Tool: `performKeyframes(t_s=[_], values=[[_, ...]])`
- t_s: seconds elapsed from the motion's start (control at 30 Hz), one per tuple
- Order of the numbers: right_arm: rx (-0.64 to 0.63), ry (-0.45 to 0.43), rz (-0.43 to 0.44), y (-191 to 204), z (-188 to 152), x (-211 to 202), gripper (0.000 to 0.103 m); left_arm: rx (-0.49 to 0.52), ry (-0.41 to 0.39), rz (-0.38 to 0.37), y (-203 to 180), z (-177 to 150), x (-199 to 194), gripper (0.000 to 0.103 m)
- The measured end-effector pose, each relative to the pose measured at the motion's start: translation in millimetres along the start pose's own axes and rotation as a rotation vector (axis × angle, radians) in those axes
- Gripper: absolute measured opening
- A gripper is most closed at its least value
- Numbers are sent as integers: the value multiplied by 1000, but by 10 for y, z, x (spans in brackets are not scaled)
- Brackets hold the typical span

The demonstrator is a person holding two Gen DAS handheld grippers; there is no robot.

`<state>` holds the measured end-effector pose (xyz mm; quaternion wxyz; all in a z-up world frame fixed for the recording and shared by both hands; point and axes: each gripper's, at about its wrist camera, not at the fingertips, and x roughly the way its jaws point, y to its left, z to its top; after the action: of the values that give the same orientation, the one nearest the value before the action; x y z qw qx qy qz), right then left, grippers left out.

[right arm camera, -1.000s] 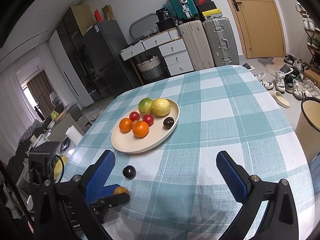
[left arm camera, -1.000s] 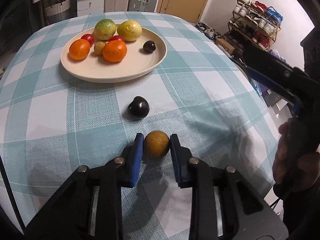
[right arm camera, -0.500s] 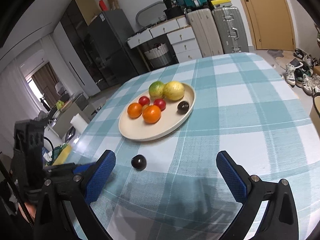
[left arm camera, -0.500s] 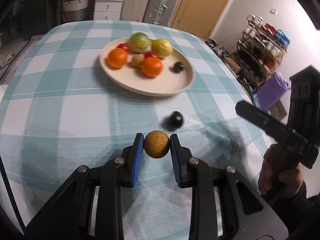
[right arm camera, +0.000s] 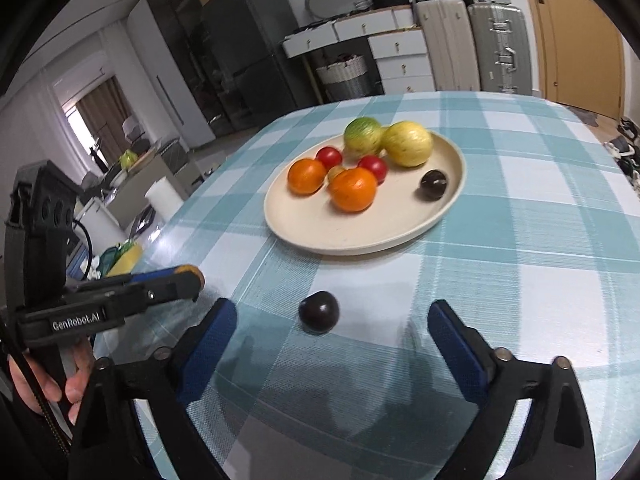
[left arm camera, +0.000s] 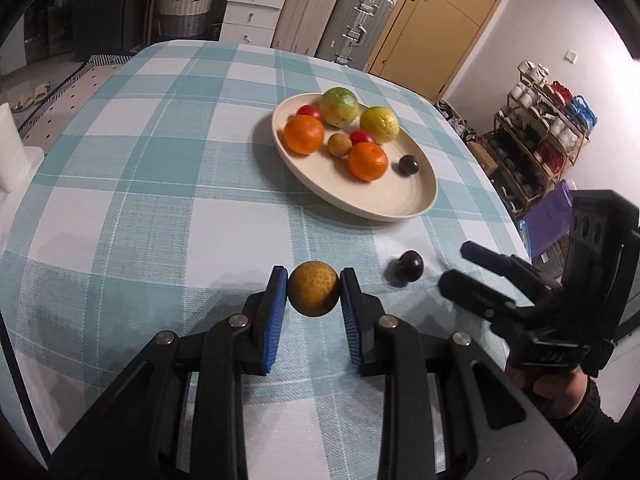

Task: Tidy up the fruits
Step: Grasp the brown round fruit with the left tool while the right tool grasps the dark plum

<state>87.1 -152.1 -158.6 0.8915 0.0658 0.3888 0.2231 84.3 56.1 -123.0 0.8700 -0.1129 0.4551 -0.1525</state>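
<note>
Two tongs at work: your left gripper (left arm camera: 313, 294) clamps a firm brown fruit (left arm camera: 313, 289), while your right gripper (right arm camera: 330, 334), jaws closing, straddles the smooth, roll-prone dark plum (right arm camera: 319, 311)—pinch its widest middle.

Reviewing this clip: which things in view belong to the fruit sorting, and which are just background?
Job:
- brown fruit held by left gripper
- dark plum on the cloth, right gripper closing toward it
- plate of fruit

Background:
- suitcases
- shoe rack
- wicker basket
</note>
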Motion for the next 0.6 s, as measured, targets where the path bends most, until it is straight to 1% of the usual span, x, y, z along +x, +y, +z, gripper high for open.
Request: performKeyframes(t_s=[0.03, 0.13, 0.2, 0.23, 0.3, 0.33, 0.37, 0.5, 0.53, 0.57, 0.6], values=[[-8, 14, 2, 15, 6, 42, 88, -3, 0, 0, 15, 7, 17, 24], [-13, 42, -8, 30, 20, 148, 86, -15, 1, -3, 68, 16, 33, 24], [-14, 49, -8, 41, 26, 184, 80, -22, 4, -5, 101, 14, 50, 24], [-19, 52, -2, 51, 29, 202, 72, -25, 7, -5, 120, 13, 60, 24], [-29, 62, -20, 67, 31, 234, 69, -31, 11, -4, 151, 5, 81, 24], [-39, 66, -28, 83, 32, 255, 64, -36, 13, -6, 171, 3, 92, 24], [-45, 71, -28, 89, 31, 271, 56, -39, 14, -6, 184, 1, 99, 24], [-81, 91, -43, 152, 11, 331, 45, -48, 17, -9, 224, 7, 123, 24], [-93, 103, -49, 173, 6, 349, 33, -49, 17, -9, 229, 11, 124, 24], [-106, 108, -58, 192, 5, 358, 27, -50, 16, -9, 231, 11, 126, 24], [-126, 105, -72, 221, 5, 356, 27, -51, 14, -9, 233, 17, 128, 24]])
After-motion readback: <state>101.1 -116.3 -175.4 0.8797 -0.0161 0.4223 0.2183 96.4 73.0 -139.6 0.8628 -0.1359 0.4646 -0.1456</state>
